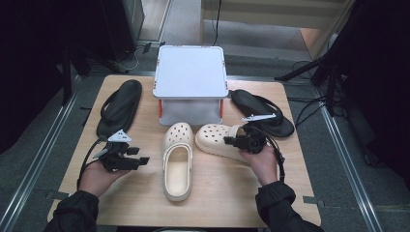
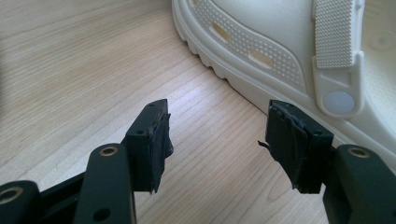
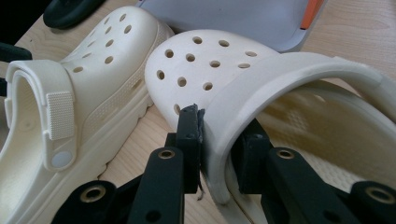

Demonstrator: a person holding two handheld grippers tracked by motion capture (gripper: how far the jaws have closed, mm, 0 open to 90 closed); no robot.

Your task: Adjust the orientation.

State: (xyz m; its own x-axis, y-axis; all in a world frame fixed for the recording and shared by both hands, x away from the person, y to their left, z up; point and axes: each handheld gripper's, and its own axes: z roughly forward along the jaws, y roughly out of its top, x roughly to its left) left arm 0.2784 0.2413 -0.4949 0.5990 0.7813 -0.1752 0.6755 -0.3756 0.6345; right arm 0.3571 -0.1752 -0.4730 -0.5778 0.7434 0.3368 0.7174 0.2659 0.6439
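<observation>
Cream clog (image 1: pixel 218 140) lies on the table (image 1: pixel 217 198) beside its mate (image 1: pixel 177 162). Right gripper view shows the right gripper (image 3: pixel 219 140) clamping its heel strap (image 3: pixel 261 88); left gripper view shows the left gripper (image 2: pixel 217 140) released, grasping nothing.

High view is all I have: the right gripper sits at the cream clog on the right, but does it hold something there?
Observer: Yes. In the right gripper view, the right gripper has that clog's heel strap between its jaws, and both pads seem to press on it.
Operator: And the left gripper, does it hold anything?
Observer: No. The left gripper is open over the bare table, beside the other cream clog, without touching it.
</observation>
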